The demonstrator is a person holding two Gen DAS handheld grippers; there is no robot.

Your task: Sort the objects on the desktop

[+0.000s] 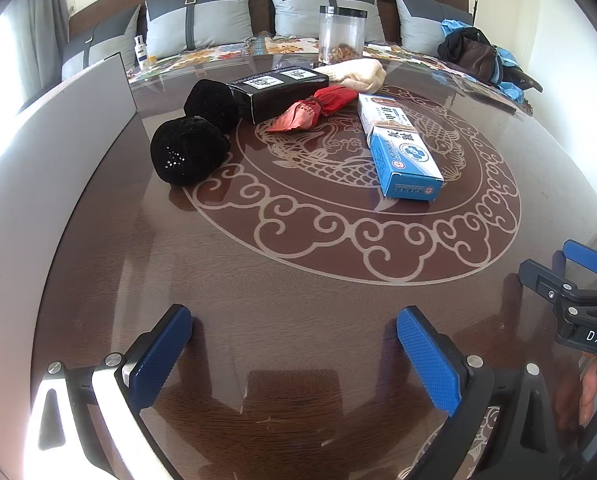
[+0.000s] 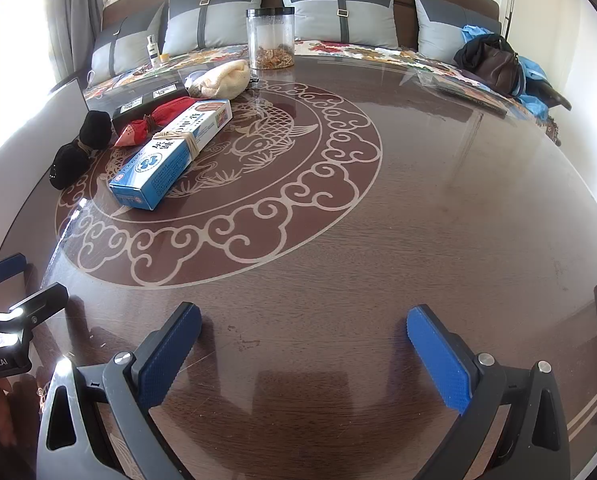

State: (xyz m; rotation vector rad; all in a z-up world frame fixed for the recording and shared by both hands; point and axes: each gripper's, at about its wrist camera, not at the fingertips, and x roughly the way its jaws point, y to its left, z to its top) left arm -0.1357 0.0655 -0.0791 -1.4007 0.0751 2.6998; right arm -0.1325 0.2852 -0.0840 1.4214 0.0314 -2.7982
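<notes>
rubber-banded blue box (image 2: 174,152), right view only

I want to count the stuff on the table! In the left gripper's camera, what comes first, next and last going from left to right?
Black pouch → black box → red pouch → blue box.

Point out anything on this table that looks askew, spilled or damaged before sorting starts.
Nothing is spilled or visibly broken. The items just lie jumbled: the blue box bound with a rubber band rests aslant, its far end near the red packet, which lies against the black box. The clear jar stands upright.
</notes>
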